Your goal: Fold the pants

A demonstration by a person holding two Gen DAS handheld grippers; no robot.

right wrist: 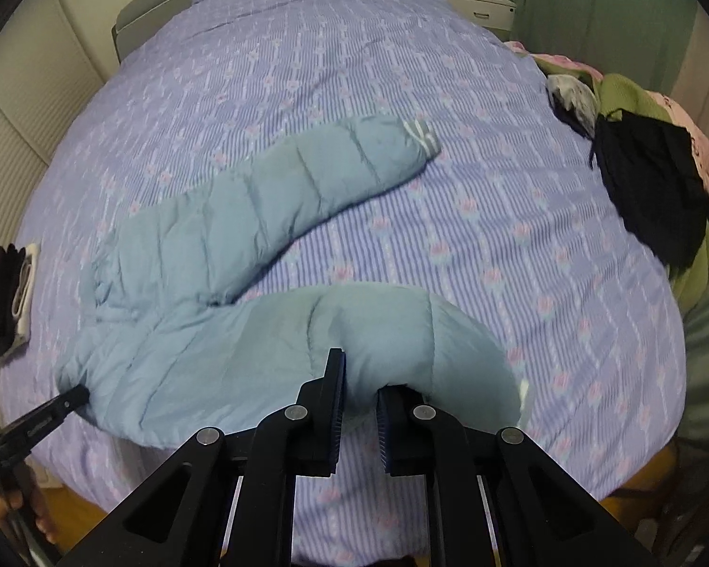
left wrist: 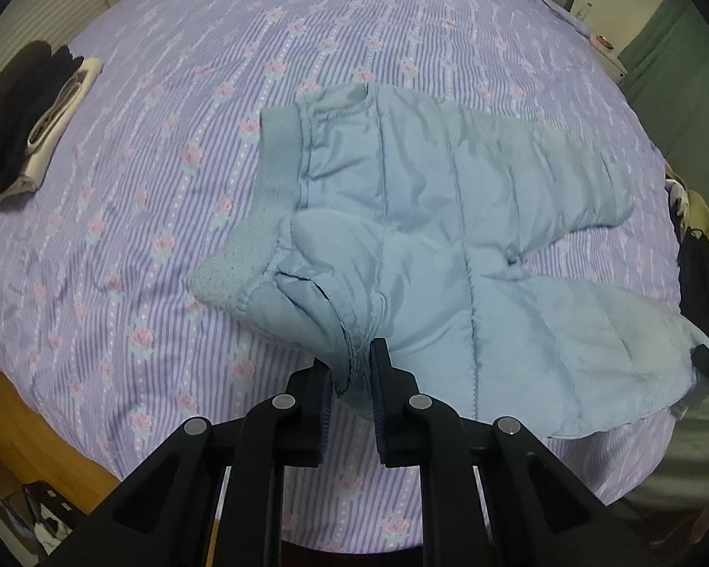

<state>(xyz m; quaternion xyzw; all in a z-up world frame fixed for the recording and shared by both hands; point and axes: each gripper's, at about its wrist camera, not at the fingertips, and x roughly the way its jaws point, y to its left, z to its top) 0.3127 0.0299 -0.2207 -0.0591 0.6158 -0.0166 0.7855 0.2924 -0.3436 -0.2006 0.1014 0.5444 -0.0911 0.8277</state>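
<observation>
My left gripper point(left wrist: 352, 368) pinches the waist of the blue pants point(left wrist: 449, 217), and my right gripper point(right wrist: 359, 385) squeezes the near leg, low by the bed point(right wrist: 449, 217) edge right under both. I think I should lift both together and lay this leg flat over the far leg point(right wrist: 307, 170). Ahead the bed is open; clothes point(right wrist: 652, 179) sit far right.
</observation>
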